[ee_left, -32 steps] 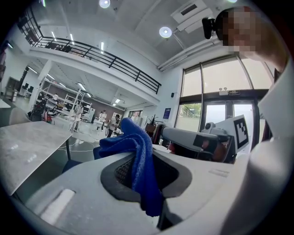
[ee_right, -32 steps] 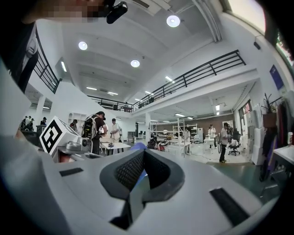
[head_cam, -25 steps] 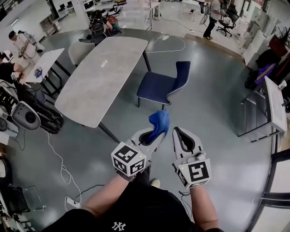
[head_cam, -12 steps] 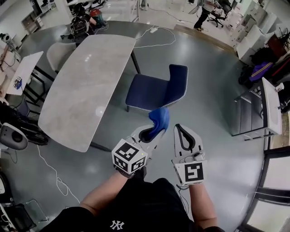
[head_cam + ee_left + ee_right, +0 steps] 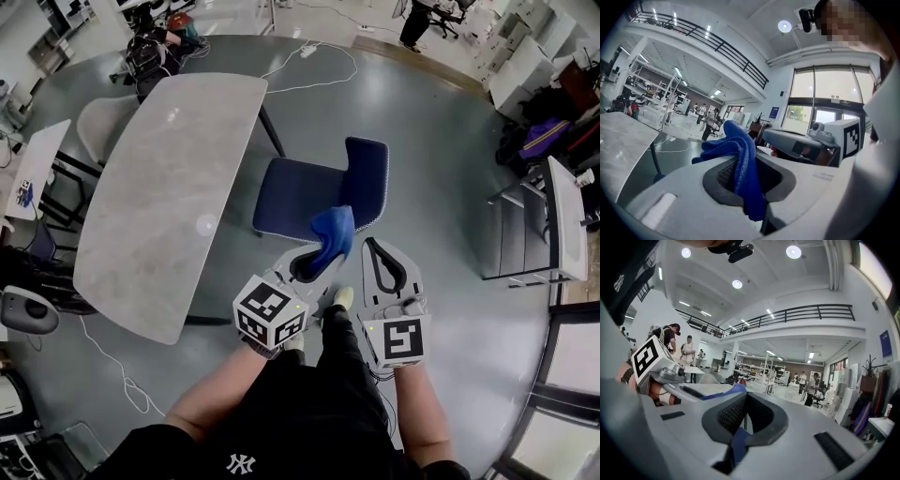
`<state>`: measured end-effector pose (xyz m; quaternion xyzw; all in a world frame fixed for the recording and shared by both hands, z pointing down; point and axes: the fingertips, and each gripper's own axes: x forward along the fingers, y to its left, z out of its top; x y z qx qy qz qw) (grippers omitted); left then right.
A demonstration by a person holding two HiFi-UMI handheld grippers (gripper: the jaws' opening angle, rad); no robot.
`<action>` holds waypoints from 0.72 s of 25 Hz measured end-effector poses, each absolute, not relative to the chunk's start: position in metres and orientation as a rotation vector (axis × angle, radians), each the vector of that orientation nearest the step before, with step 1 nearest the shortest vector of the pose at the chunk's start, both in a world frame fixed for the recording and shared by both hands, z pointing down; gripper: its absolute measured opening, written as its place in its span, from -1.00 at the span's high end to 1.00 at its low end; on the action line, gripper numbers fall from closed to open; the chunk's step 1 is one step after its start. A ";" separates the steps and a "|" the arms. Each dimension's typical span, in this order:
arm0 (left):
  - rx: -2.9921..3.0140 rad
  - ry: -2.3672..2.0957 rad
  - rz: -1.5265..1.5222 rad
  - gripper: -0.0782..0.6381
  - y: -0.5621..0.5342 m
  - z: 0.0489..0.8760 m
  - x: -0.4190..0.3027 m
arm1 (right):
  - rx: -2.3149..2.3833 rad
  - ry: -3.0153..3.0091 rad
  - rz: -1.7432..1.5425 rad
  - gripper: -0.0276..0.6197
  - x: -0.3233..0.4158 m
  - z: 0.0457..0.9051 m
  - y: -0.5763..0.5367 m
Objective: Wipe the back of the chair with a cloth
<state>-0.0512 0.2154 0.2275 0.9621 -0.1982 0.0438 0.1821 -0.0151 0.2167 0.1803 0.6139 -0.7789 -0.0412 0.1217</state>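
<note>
The person is standing over a grey floor (image 5: 450,309), dark trousers and one pale shoe (image 5: 343,297) showing below the two outstretched forearms. The left hand-held gripper (image 5: 322,255) is pinching a blue cloth (image 5: 333,230). Its own view shows the jaws pressed onto the fabric, which is bunching up above them and hanging in a short tail below. The right hand-held gripper (image 5: 373,247) is riding just beside it, level with it. Its jaws are pressed together with nothing between them.

The cloth is being held up in the air in front of the person. In the head view it is overlapping the near edge of the seat of a dark blue chair (image 5: 298,199). It is sitting apart from the chair's backrest (image 5: 368,178), which is standing upright at the seat's right side.

The chair is standing on the floor just beside a long grey counter (image 5: 159,187), its seat facing the counter's edge. A pale chair (image 5: 101,120) is tucked in on the counter's far side. A white cable (image 5: 319,64) is trailing in loops over the floor beyond the counter's far end. Off to the right, a white shelf unit (image 5: 565,217) is standing near the wall, with a purple bag (image 5: 547,138) behind it.
</note>
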 end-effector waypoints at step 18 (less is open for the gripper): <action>2.574 -0.786 0.221 0.62 0.035 0.267 0.068 | 1.562 -2.381 -0.136 0.87 0.112 0.220 0.031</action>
